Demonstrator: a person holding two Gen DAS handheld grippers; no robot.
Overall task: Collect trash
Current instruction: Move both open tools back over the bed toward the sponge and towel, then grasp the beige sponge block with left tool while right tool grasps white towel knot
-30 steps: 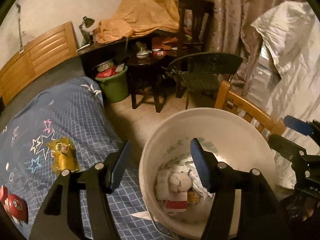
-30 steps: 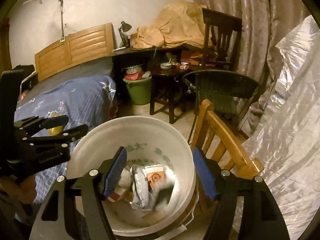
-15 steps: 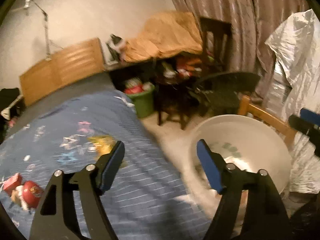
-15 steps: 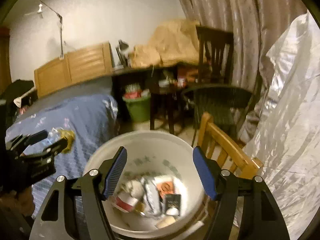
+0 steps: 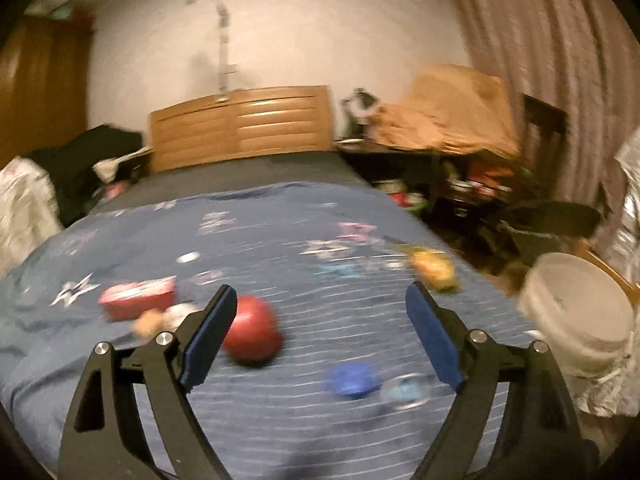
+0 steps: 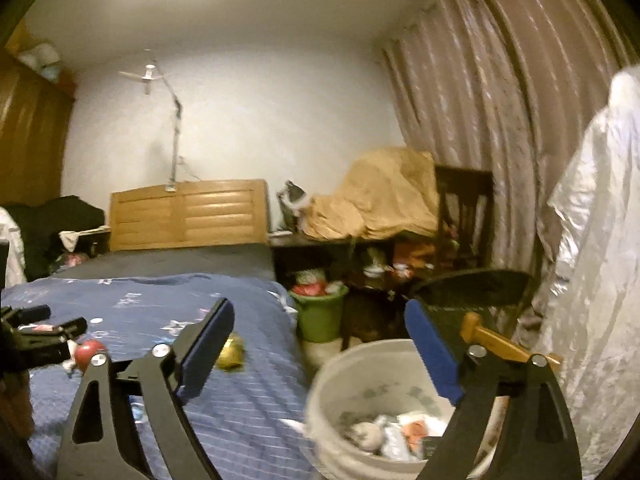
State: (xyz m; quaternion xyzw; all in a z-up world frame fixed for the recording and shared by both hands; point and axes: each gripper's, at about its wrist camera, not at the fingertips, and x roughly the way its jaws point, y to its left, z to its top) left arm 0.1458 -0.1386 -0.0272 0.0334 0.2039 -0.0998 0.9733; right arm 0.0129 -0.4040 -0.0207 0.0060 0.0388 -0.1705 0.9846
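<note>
Left wrist view, blurred: a red packet (image 5: pixel 138 302) lies at the left of the blue bedspread (image 5: pixel 280 236), then a red ball-like item (image 5: pixel 253 334) just beside the left gripper's (image 5: pixel 320 334) left finger, a blue lid (image 5: pixel 351 378), a yellow wrapper (image 5: pixel 434 268) and the white bucket (image 5: pixel 580 316) off the bed's right edge. Its jaws have just been opening and stand wide, empty. Right wrist view: the right gripper (image 6: pixel 320 350), jaws likewise just opened wide and empty, hangs over the bucket's trash (image 6: pixel 396 434).
</note>
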